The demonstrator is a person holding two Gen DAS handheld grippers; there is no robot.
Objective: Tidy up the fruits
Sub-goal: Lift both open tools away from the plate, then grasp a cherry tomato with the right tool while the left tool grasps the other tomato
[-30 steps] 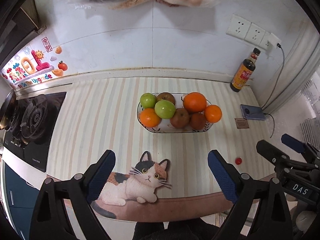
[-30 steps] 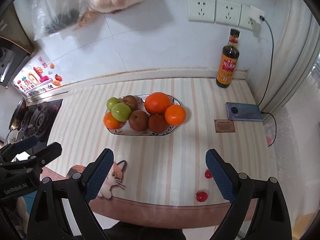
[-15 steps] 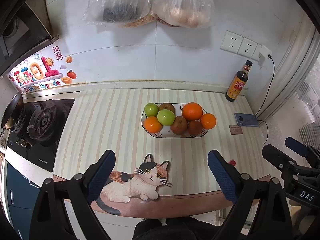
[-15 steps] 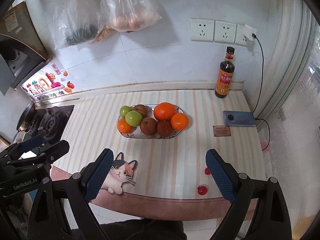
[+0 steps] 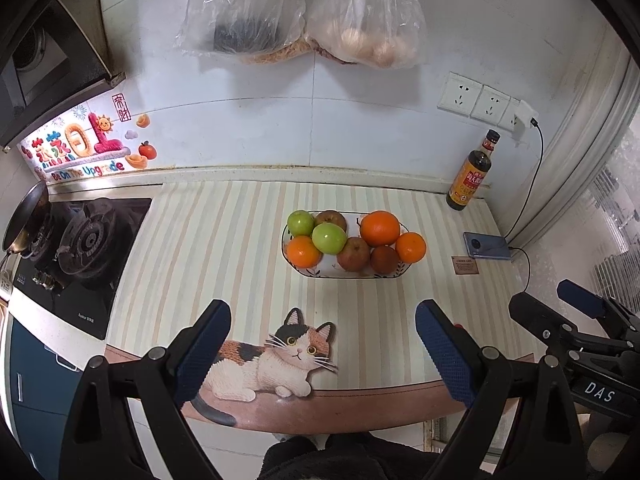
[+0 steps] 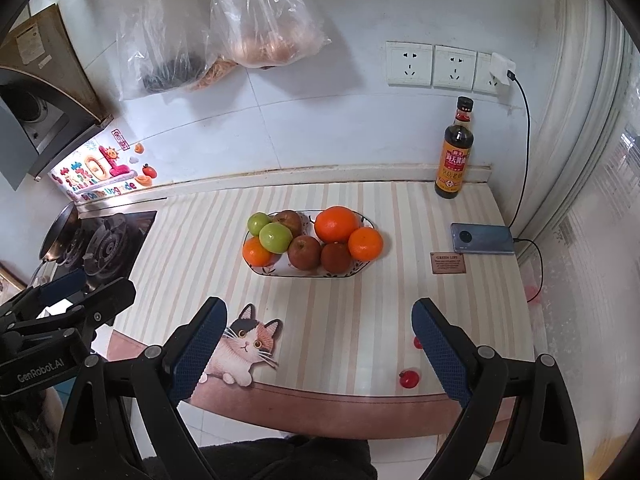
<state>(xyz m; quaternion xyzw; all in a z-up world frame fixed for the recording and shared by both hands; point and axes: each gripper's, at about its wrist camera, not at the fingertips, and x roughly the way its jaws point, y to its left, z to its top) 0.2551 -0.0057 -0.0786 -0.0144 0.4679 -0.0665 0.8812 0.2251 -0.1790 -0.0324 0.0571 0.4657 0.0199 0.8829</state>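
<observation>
A white oval bowl [image 5: 308, 270] stands mid-counter, also in the right wrist view [image 6: 264, 270]. It holds two green apples [image 5: 329, 238], three oranges [image 5: 379, 228] and brownish-red apples [image 5: 353, 254]. My left gripper [image 5: 322, 330] is open and empty, back above the counter's front edge. My right gripper [image 6: 318, 328] is open and empty at the same distance. Each gripper shows at the side of the other's view.
A gas stove [image 5: 80, 240] with a pan is at left. A soy sauce bottle [image 6: 454, 164], a charging phone [image 6: 482, 239] and a small card [image 6: 448, 263] are at right. Two small red items [image 6: 409, 378] lie near the front edge. Bags [image 5: 304, 12] hang on the wall.
Both grippers have pulled back and up from the counter; the bowl now looks smaller and farther away. Both stayed open. The fruit has not moved.
</observation>
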